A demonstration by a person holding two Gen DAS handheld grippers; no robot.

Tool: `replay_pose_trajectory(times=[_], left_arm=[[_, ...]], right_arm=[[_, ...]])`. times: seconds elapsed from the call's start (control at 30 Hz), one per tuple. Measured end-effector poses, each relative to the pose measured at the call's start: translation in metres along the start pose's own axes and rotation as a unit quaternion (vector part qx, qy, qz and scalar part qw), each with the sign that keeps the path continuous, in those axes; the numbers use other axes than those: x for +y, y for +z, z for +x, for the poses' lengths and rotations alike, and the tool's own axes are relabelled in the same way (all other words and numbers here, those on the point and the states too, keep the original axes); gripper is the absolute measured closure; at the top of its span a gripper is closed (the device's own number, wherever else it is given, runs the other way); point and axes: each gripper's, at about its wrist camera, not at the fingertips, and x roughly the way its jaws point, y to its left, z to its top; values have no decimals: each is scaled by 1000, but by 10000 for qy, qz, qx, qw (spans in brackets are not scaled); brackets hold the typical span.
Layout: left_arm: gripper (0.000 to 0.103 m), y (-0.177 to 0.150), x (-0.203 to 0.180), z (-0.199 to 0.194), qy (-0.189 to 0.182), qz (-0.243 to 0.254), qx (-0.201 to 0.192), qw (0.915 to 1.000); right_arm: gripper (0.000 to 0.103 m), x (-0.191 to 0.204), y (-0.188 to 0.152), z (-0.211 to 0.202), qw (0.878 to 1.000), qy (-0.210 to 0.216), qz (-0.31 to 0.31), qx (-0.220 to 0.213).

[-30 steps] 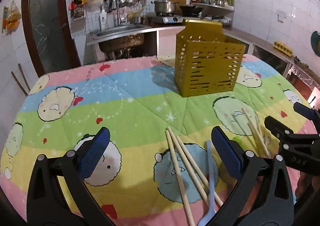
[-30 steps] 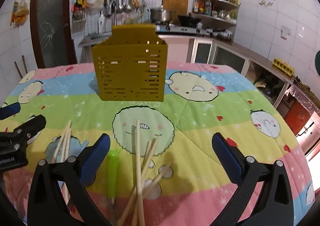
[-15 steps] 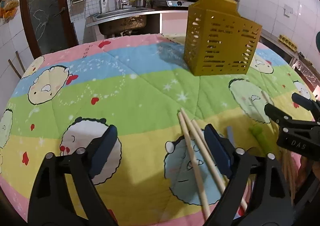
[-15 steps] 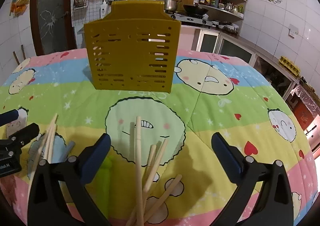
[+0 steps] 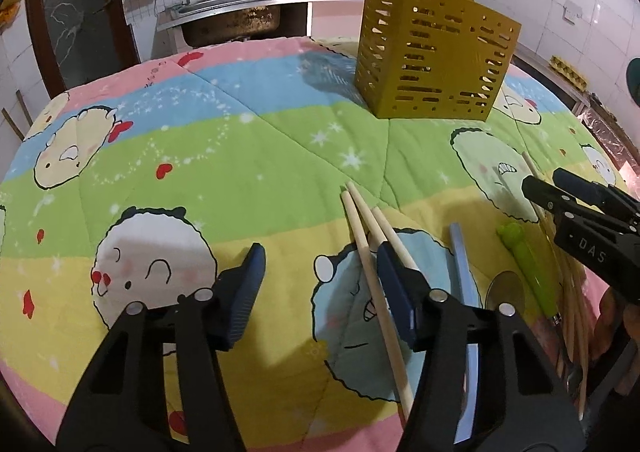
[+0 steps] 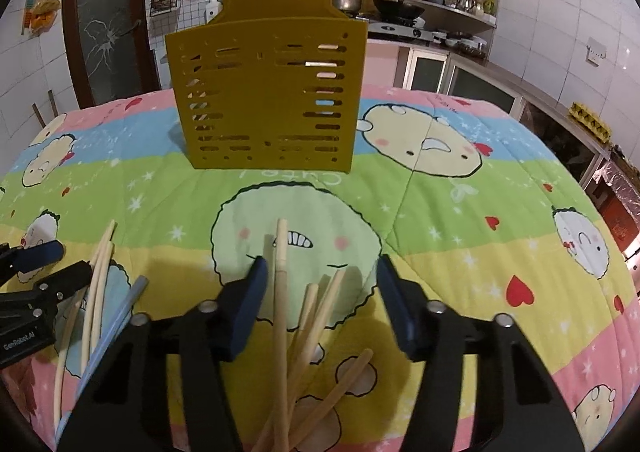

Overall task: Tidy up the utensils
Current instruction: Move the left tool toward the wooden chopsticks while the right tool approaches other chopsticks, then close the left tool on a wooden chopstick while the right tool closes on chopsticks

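Observation:
A yellow slotted utensil holder (image 5: 432, 60) (image 6: 268, 100) stands upright at the far side of the cartoon quilt. My left gripper (image 5: 320, 276) hovers low over the quilt with its jaws closing. One wooden chopstick (image 5: 372, 284) lies just inside its right finger (image 5: 394, 288); two more run under that finger, and the pads touch none. My right gripper (image 6: 320, 284) is also closing, with several chopsticks (image 6: 280, 292) lying loose between its fingers, not pressed. A blue-handled spoon (image 5: 464, 264) (image 6: 128, 300) and a green-handled utensil (image 5: 528, 264) lie between the two chopstick piles.
The quilt (image 5: 224, 156) covers the whole table, which drops off at the near and side edges. In the left wrist view the right gripper's black body (image 5: 592, 228) crowds the right side. Behind stand a sink (image 5: 232, 16), stove and shelves.
Both grippers have sunk closer to the quilt and tipped down. Their jaws have narrowed from wide open to about half around the chopsticks. Nothing on the quilt has moved.

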Motion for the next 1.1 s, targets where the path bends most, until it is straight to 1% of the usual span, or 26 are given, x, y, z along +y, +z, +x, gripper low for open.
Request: replay_pose_trajectory(times=[0.07, 0.2, 0.27, 0.33, 0.43, 0.53, 0.6, 0.67, 0.77, 0.83, 0.9, 1.03, 1.1], left_arm=[[48, -1, -1, 1, -10, 4, 21, 10000], [49, 0, -2, 2, -23, -10, 32, 10000], [51, 1, -2, 5, -8, -16, 45, 10000], [54, 2, -3, 6, -32, -29, 72, 10000], [62, 7, -5, 9, -81, -37, 110, 9999], [73, 10, -7, 13, -128, -19, 173, 9998], [82, 11, -11, 14, -168, 21, 221, 9996], [84, 12, -17, 16, -123, 108, 260, 9995], [86, 12, -21, 18, -58, 157, 292, 9994], [89, 13, -21, 19, -83, 119, 314, 9994], [94, 14, -20, 19, -119, 81, 323, 9994], [95, 15, -17, 18, -150, -15, 279, 9995], [98, 16, -17, 15, -142, -20, 207, 9997]], right_arm=[[53, 1, 0, 0, 10000, 0, -12, -4], [62, 3, -1, 1, 10000, 5, -40, 14], [65, 4, -2, 2, 10000, 39, -39, 41], [65, 5, -1, 1, 10000, 45, -34, 32], [65, 6, 1, 0, 10000, 53, -35, 10], [66, 7, 4, -1, 10000, 35, -59, 1], [69, 7, 7, 0, 9999, -8, -106, 3], [73, 7, 8, 1, 9999, -17, -129, 16], [82, 5, 10, 4, 9999, -20, -148, 76], [88, 2, 11, 6, 9999, 5, -99, 126], [92, -2, 11, 6, 9999, 53, -5, 147], [95, -10, 12, -1, 9995, 207, 225, 82], [95, -13, 13, -4, 9992, 254, 292, 46]])
